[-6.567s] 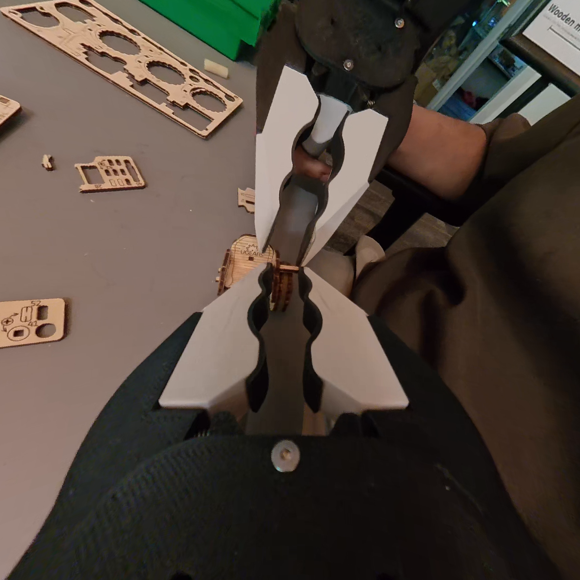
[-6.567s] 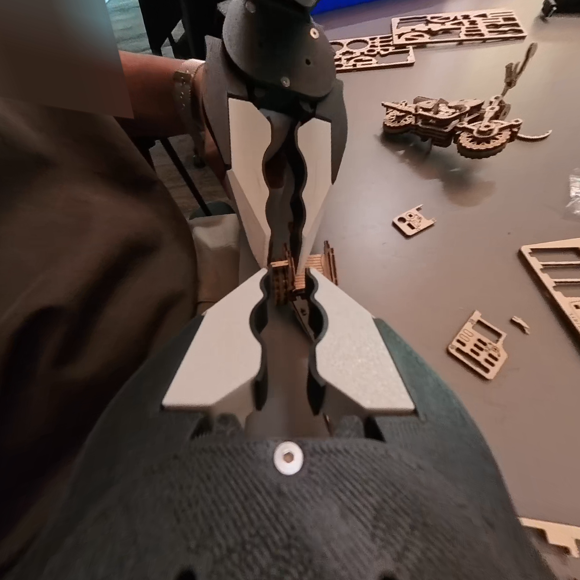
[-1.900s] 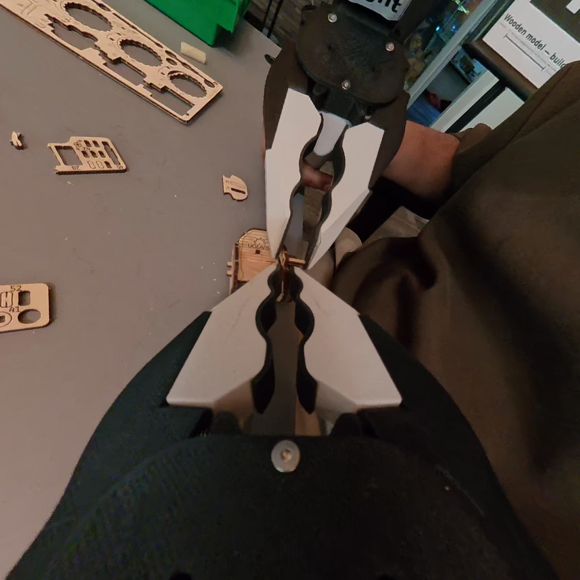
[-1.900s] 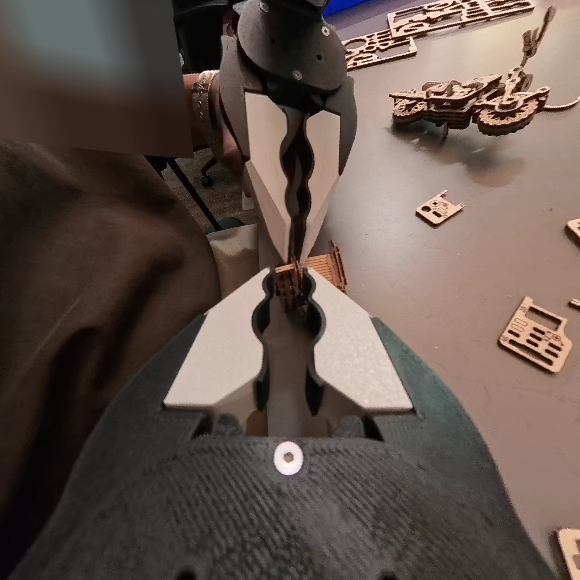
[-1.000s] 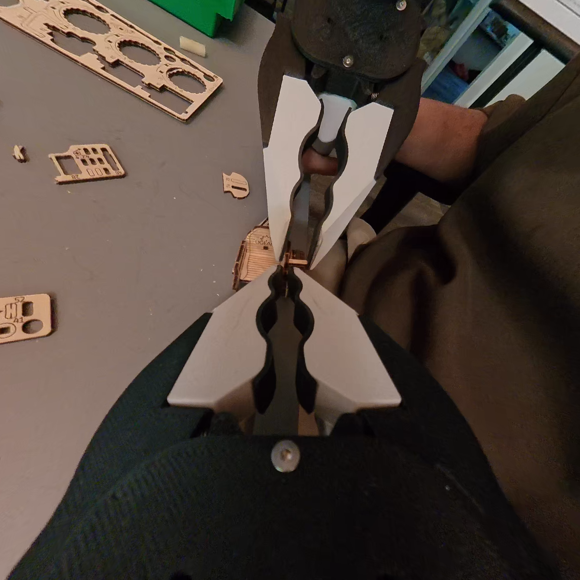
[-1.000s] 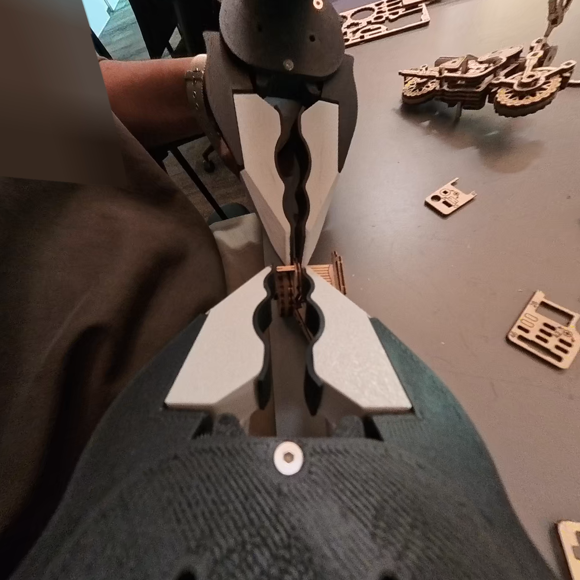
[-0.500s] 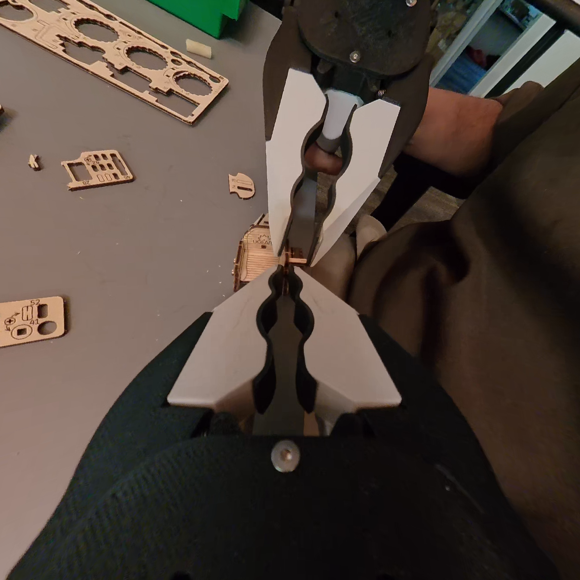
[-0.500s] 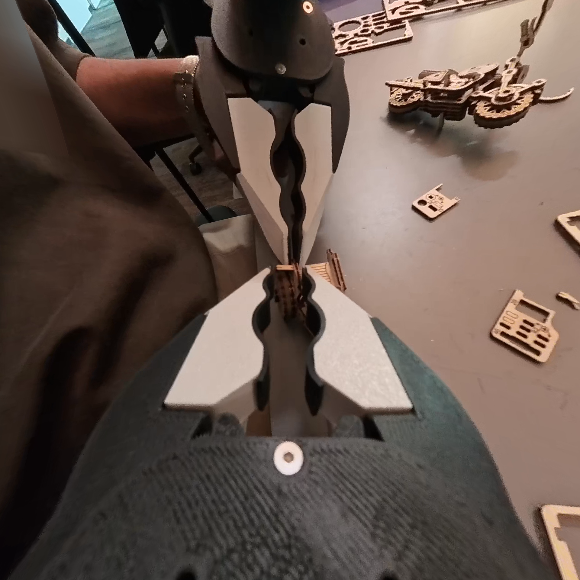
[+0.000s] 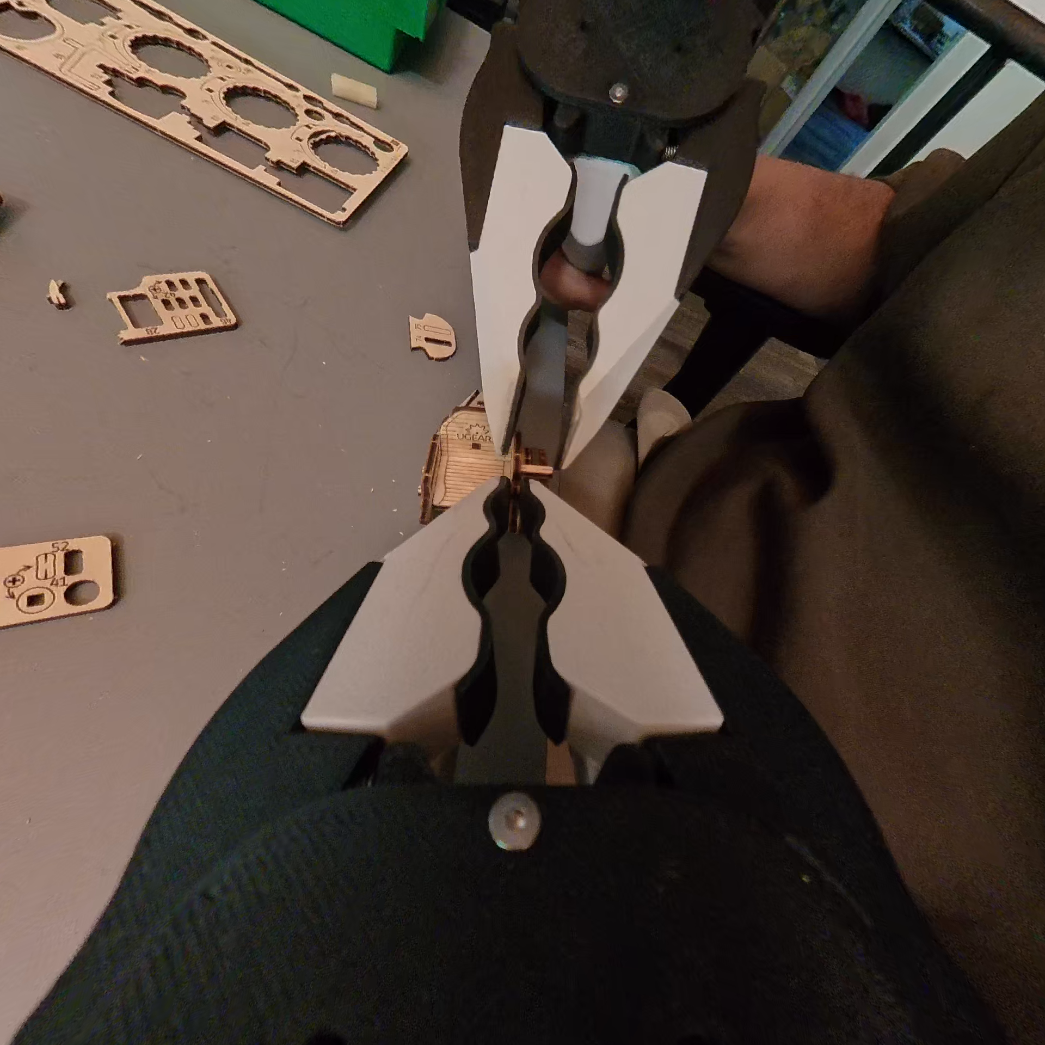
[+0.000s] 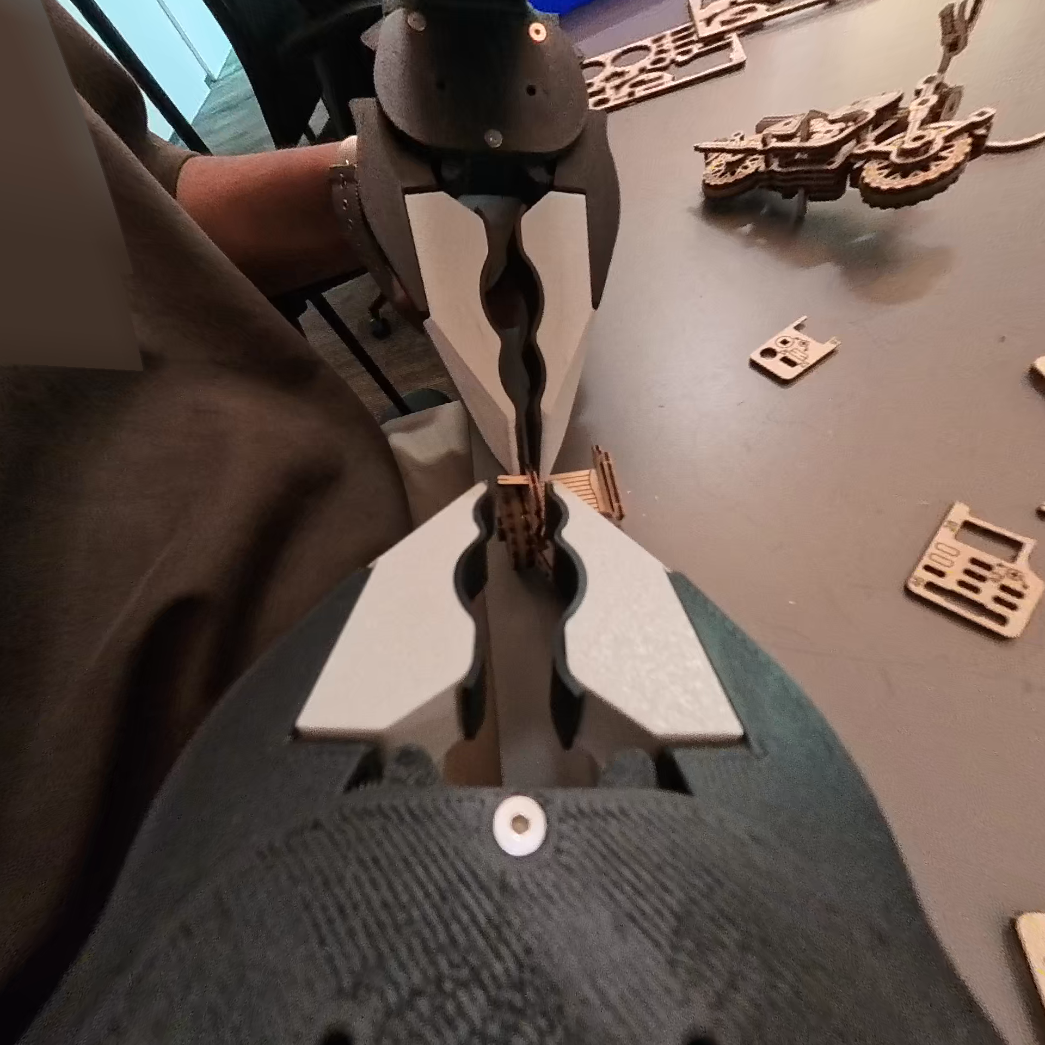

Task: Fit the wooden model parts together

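Observation:
My left gripper (image 9: 512,491) is shut on a thin flat wooden part (image 9: 513,512), held edge-on at its tips. My right gripper (image 10: 520,493) is shut on a small stacked, toothed wooden assembly (image 10: 519,531). The two grippers meet tip to tip above the near table edge, over the person's lap. In the left wrist view the right gripper (image 9: 531,459) comes down from above with the assembly (image 9: 534,461) at its tips. In the right wrist view the left gripper (image 10: 529,465) comes from above and its thin part (image 10: 513,479) touches the assembly's top.
A small slatted wooden sub-assembly (image 9: 463,469) lies on the grey table (image 9: 226,452) right beside the grippers. A built wooden motorcycle model (image 10: 848,152) stands farther off. Punched-out sheets (image 9: 215,113), small part frames (image 9: 172,308) (image 10: 975,582) and a green box (image 9: 350,22) lie around.
Since 6.6 s ago my left jaws have closed from a wider grip to a thin one. Over the last second both grippers have stayed tip to tip, shifting only slightly.

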Motion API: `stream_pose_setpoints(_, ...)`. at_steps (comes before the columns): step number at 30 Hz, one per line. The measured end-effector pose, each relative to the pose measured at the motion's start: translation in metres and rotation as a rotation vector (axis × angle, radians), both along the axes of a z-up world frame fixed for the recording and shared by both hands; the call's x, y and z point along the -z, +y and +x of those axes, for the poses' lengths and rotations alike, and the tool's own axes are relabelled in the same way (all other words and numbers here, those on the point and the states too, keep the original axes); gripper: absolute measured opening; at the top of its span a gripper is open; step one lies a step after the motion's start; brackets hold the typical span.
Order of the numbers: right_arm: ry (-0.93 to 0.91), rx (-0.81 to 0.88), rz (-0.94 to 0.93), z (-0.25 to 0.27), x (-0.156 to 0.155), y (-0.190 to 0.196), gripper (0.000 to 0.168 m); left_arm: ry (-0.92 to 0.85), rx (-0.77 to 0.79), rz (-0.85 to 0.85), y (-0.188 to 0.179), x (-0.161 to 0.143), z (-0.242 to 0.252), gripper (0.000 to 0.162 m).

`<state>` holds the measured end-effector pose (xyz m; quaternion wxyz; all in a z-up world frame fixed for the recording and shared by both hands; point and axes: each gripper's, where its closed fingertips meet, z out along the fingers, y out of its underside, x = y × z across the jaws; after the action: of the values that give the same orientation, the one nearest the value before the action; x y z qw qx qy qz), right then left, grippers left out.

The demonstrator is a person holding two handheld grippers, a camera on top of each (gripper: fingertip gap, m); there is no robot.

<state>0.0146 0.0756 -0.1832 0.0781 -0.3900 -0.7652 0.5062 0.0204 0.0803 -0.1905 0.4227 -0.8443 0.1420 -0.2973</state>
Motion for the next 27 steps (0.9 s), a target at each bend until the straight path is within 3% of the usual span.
stream_pose_setpoints(14, -0.007, -0.006, -0.016, -0.0006, -0.0001, -0.0021, 0.020, 0.000, 0.000, 0.000, -0.0001, -0.0001, 0.0001, 0.000)
stream_pose_setpoints(27, -0.015, -0.002, -0.015, -0.0004, 0.0011, -0.0024, 0.014, 0.002, 0.001, 0.000, -0.0002, 0.0001, 0.0004, 0.000)
